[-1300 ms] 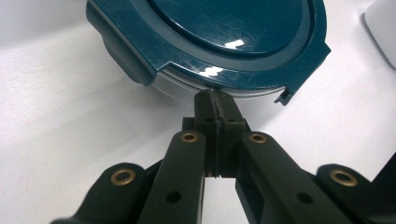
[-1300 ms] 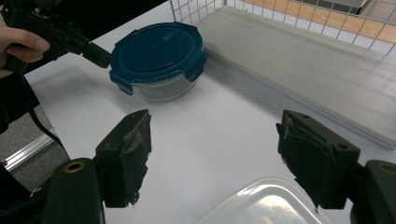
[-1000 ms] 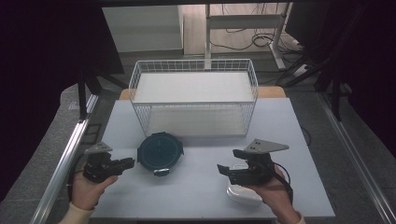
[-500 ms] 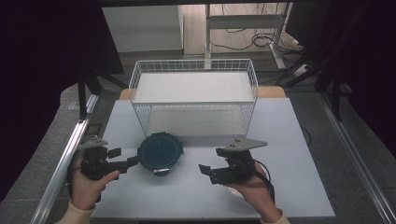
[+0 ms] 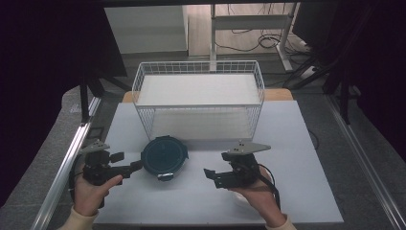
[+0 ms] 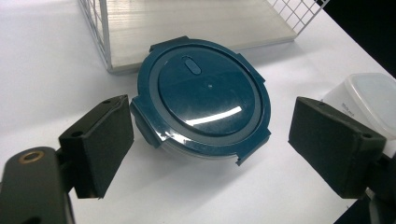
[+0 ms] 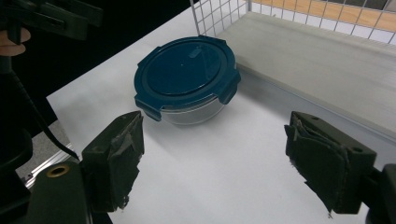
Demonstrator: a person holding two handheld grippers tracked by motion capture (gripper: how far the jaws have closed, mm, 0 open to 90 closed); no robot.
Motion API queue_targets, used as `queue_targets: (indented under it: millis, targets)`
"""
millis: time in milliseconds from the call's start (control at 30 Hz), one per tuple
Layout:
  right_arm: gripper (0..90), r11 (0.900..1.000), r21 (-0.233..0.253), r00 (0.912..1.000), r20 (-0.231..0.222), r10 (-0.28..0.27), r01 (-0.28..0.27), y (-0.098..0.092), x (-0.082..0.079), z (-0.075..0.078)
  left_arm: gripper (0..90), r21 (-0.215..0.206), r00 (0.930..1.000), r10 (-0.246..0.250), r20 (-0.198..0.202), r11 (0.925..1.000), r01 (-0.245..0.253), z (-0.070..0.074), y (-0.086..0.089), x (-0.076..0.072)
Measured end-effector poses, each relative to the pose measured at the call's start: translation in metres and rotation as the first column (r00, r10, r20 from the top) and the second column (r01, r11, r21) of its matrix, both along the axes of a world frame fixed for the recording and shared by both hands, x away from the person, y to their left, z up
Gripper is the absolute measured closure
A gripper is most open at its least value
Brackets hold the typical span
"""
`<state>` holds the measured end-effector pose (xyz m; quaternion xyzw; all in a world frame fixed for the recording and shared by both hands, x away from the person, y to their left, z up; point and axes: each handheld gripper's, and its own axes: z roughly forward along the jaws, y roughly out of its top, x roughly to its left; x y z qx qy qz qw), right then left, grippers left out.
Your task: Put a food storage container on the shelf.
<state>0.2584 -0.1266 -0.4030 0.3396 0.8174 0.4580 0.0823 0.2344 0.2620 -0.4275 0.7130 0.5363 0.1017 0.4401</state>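
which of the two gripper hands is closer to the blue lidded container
The left gripper: its open jaws nearly reach the blue-lidded container, while the right gripper sits farther off.

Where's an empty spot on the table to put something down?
The table is bare to the right of the basket, and along the front edge between the two hands. It is crowded at front left: the blue-lidded container sits right before the basket, with the left gripper at its side.

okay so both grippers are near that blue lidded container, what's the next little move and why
Probably ease the left gripper forward so its open jaws straddle the round container, then close. In the left gripper view the jaws already flank it, one nearly touching a lid clip, while the right gripper sits open and farther off. The wire basket stands just behind.
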Motion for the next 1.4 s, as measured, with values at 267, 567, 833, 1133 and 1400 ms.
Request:
queue_targets:
  millis: [267,567,833,1133,1400]
  targets:
    - [19.0,1.0,0.02,0.9997,0.023,-0.012,0.011,0.023,-0.009,0.002,11.7,-0.055,0.9999,0.001,-0.01,0.9985,-0.002,-0.002,0.005,0.002]
    - [16.0,0.999,0.034,0.9962,-0.087,0.004,-0.001,0.075,0.003,-0.015,11.5,-0.103,0.9996,0.011,-0.025,0.9946,-0.013,-0.008,0.013,0.01]
    - [13.8,0.997,0.022,0.9802,-0.186,-0.068,0.073,0.09,0.039,-0.036,11.2,-0.122,0.9965,0.031,-0.078,0.9917,-0.04,-0.028,0.018,0.025]
    - [9.9,0.991,0.021,0.944,-0.307,-0.12,0.133,0.1,0.067,-0.056,11.3,-0.156,0.9924,0.038,-0.117,0.9861,-0.056,-0.041,0.017,0.041]
    - [8.9,0.988,0.021,0.9171,-0.377,-0.131,0.15,0.107,0.083,-0.069,11.0,-0.187,0.9838,0.033,-0.176,0.9802,-0.066,-0.055,0.017,0.056]
